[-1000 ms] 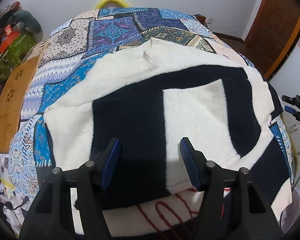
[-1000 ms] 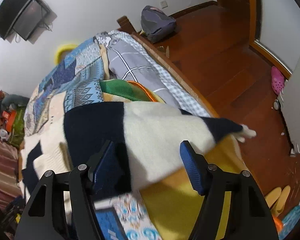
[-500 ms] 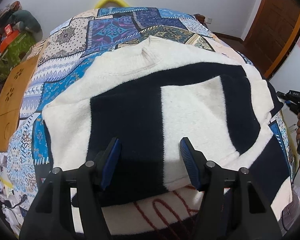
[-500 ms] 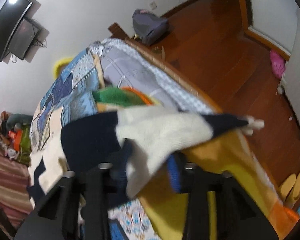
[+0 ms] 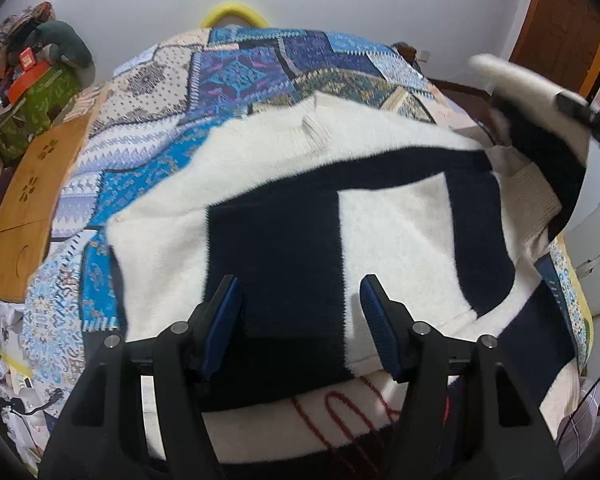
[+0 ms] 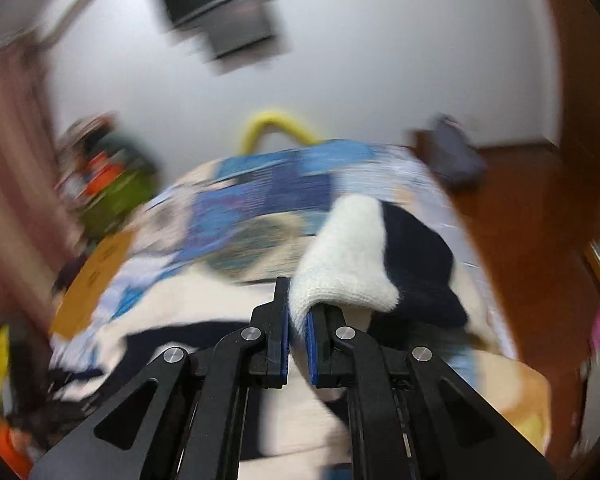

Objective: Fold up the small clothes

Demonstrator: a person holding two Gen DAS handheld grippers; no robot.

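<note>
Lying flat on the bed's patchwork quilt (image 5: 260, 76), the cream-and-navy sweater (image 5: 392, 240) fills most of our left wrist view, collar toward the far wall. Our left claw (image 5: 300, 312) hangs over its near hem with jaws apart, nothing between the blue pads, which sit above a navy block. A second knit with red stitching (image 5: 340, 412) shows under that hem. Our right claw (image 6: 297, 320) is clamped tight on the sweater's sleeve (image 6: 352, 264), cream cuff pinched between the pads, navy part bunched just beyond. In the left wrist view that sleeve is lifted clear of the bed at the right edge. Right wrist view is heavily blurred; background detail there is unreadable.
</note>
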